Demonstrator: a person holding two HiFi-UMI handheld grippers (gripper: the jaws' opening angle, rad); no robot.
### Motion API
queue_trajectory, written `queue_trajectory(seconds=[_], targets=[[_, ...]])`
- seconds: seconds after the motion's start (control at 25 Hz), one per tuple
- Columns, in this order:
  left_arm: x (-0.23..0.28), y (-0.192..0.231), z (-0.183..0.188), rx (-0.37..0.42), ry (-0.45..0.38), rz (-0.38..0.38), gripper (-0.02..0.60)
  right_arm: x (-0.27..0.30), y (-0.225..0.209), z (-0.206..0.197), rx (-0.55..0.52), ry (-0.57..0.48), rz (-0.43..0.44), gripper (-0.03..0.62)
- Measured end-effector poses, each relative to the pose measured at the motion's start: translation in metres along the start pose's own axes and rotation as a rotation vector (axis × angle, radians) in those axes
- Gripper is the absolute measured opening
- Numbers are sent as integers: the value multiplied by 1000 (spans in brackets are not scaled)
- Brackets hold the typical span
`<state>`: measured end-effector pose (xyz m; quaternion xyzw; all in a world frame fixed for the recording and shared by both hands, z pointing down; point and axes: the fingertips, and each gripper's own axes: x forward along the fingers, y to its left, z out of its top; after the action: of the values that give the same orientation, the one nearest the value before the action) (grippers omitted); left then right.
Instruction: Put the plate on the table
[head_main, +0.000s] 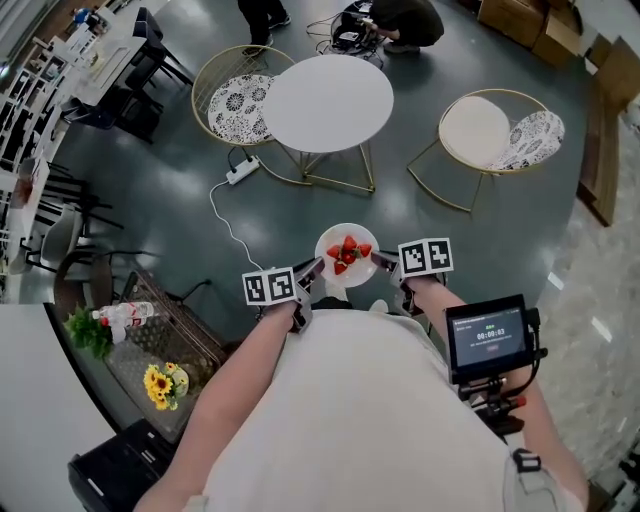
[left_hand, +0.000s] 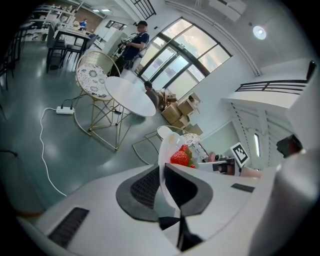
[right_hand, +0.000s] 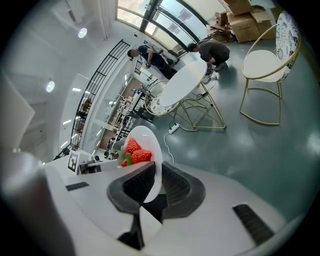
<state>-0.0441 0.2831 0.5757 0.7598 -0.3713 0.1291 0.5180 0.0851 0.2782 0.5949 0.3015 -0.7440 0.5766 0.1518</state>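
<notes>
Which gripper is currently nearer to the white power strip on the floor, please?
The left. The left gripper clamps the plate's left rim, on the power strip's side; the right gripper clamps the opposite rim, farther away.

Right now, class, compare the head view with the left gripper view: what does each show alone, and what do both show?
Only the head view: sunflowers and a small screen by the right arm. Only the left gripper view: tall windows and a ceiling light. Both: the plate of strawberries, the round white table and the power strip on the floor.
</notes>
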Motion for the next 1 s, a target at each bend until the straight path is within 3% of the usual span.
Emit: queue_trajectory(seconds=[0.4, 1.0], targets=[[26, 21, 30, -11, 37, -29, 32, 19, -14, 30, 31, 4, -43, 46], [58, 69, 151, -4, 79, -118, 33, 72, -3, 143, 42, -37, -123, 46]])
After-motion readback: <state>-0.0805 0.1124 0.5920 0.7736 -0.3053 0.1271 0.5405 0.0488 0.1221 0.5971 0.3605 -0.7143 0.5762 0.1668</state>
